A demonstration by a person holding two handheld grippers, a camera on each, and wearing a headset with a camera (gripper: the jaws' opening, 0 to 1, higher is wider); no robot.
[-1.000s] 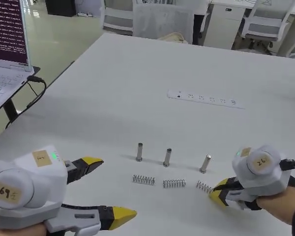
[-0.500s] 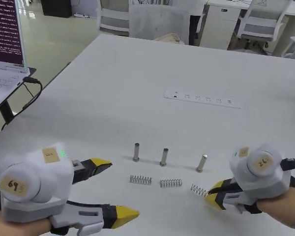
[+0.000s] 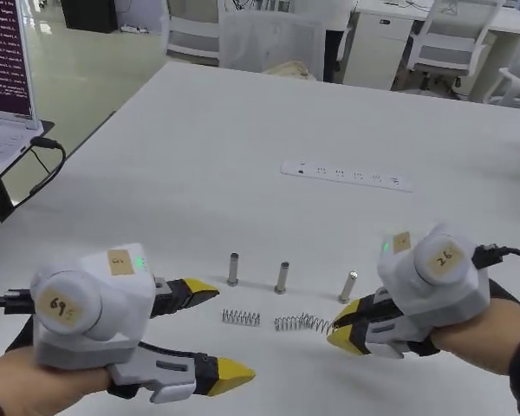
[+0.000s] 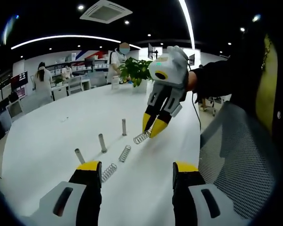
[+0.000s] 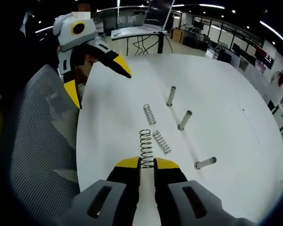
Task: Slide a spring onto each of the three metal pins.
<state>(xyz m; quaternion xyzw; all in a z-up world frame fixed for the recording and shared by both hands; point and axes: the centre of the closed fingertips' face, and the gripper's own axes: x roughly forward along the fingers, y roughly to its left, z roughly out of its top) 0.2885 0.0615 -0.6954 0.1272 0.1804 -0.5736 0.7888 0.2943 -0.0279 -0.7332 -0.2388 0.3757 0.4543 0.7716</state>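
Pinching one end of a spring between the near-closed jaws of the right gripper, just in front of the right pin. Holding nothing in the spread jaws of the left gripper. Probably best: tip the spring upright, centre its open end over the pin top, lower straight, release only once seated. In the right gripper view, easy to tell the held one from the middle spring. In the head view, hard to split those two, yet plain to see all pins bare.
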